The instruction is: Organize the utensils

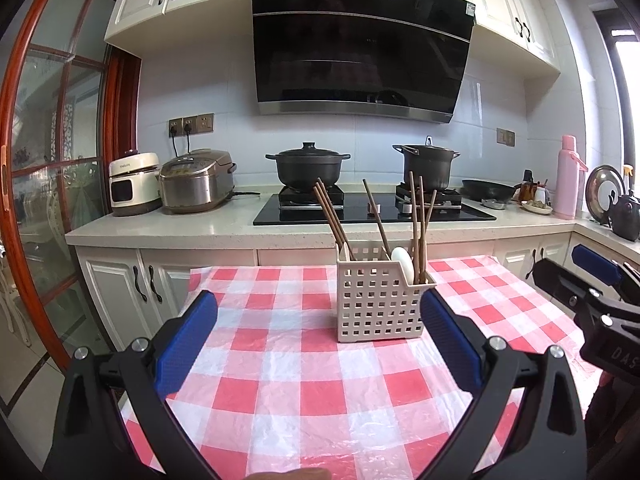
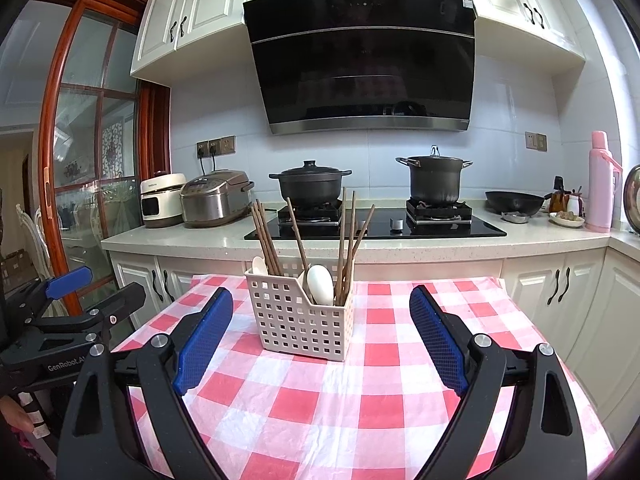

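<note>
Closest to the viewer, the left claw is spread wide and released, its two blue-padded fingers hanging over a surface covered in a red and white checked plastic cloth. Nothing sits between them. The right claw is likewise spread wide and released, empty, above the same checked cloth. Each claw shows at the edge of the other's view, well apart from it.

Just beyond the fingertips stands a cream plastic utensil holder, a square basket with a grid of holes in its walls and one side cut lower. It rests upright on the cloth toward the far half of the surface, touching neither claw. Inside, several brown chopsticks lean outward in three loose groups: left, middle and right. A white spoon stands bowl-up by the lowered side, and a second pale spoon shows at the back left corner.

Behind the surface runs a pale kitchen counter over white cabinets. On it, from left: a cream small appliance, a steel rice cooker, a black hob with a lidded black pot and a taller dark pot, a wok and a pink flask. A black range hood hangs above.
</note>
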